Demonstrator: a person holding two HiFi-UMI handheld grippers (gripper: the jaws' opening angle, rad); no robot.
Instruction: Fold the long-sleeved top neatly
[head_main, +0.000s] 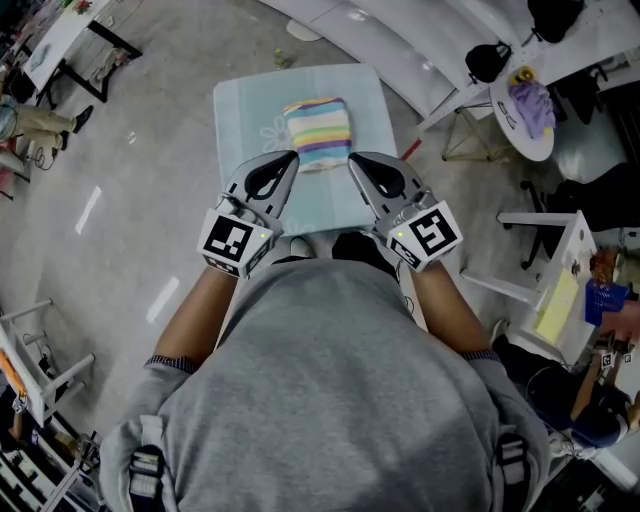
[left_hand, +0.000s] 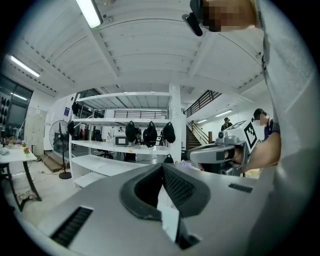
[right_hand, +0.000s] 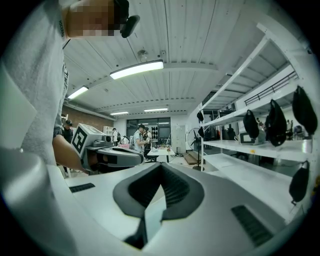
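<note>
The long-sleeved top (head_main: 318, 134), striped in pastel colours, lies folded into a small square packet on the pale blue table (head_main: 240, 120) in the head view. My left gripper (head_main: 291, 157) and right gripper (head_main: 352, 159) are held side by side above the table's near edge, close to my chest, their tips just short of the packet. Both are shut with nothing between the jaws. Each gripper view points level across the room: my left gripper (left_hand: 161, 165) and right gripper (right_hand: 160, 165) show tips pressed together, and the top appears in neither.
A round white side table (head_main: 522, 105) with a purple object and a folding stand sit to the right. White shelving with dark bags (left_hand: 150, 134) runs along the wall. A standing fan (left_hand: 61, 137) is at the left. People (right_hand: 136, 140) work at distant tables.
</note>
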